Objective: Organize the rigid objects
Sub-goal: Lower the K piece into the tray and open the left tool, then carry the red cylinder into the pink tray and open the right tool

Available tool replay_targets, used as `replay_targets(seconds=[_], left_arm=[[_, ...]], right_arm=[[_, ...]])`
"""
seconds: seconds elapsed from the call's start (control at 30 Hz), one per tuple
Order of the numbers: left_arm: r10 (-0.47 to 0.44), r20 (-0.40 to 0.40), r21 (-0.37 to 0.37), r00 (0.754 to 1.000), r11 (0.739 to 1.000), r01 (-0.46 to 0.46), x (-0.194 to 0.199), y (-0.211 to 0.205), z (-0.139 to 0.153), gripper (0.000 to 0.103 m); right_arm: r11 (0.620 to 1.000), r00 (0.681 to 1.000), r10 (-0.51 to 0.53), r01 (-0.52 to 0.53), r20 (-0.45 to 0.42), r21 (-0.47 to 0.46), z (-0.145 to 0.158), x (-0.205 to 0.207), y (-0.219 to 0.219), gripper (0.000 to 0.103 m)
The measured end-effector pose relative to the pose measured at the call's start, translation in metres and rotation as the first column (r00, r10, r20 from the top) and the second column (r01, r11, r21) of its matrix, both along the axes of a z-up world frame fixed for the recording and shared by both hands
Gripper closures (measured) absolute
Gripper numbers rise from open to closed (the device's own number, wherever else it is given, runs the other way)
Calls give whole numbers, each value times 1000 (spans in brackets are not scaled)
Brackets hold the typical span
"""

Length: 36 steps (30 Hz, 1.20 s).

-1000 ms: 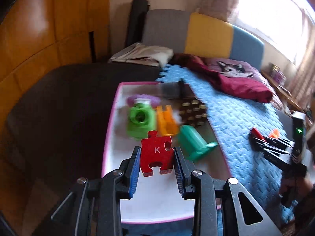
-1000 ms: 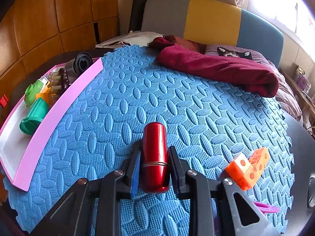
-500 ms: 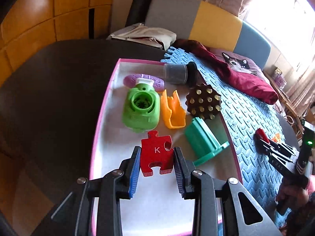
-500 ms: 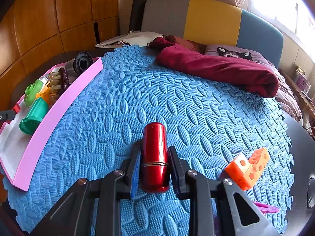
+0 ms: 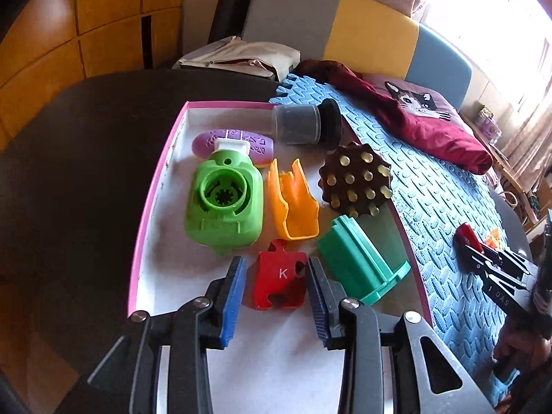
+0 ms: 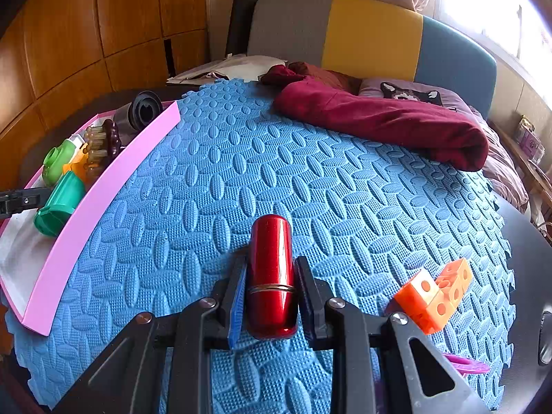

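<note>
In the left wrist view my left gripper (image 5: 276, 288) is open over the pink-rimmed white tray (image 5: 151, 207). A red puzzle piece marked K (image 5: 279, 284) lies on the tray floor between the spread fingers, free of both pads. In the right wrist view my right gripper (image 6: 270, 288) is shut on a red metal cylinder (image 6: 272, 272), held just above the blue foam mat (image 6: 310, 179). That gripper with the cylinder also shows in the left wrist view (image 5: 483, 258).
The tray holds a green plastic part (image 5: 224, 200), an orange holder (image 5: 293, 203), a teal cup (image 5: 358, 258), a brown studded brush (image 5: 355, 179), a purple piece (image 5: 234, 141) and a dark jar (image 5: 300, 124). Orange cubes (image 6: 434, 293) and a maroon cloth (image 6: 379, 120) lie on the mat.
My left gripper has lowered towards the tray and opened, letting the red K piece go onto the tray floor. The right gripper with the red cylinder has stayed still.
</note>
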<state>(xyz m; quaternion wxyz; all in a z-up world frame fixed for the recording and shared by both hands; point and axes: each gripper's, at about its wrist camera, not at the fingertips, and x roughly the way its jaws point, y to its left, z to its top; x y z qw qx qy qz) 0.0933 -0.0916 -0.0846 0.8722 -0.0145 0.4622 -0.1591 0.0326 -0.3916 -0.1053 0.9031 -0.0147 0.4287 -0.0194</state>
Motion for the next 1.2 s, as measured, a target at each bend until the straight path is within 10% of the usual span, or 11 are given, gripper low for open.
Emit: replay_targets(seconds=[1.2], left_arm=[[114, 231, 88, 966, 987, -138, -54, 37, 61, 55]], right_arm=[[998, 1000, -8, 8, -2, -59, -1, 0, 5, 78]])
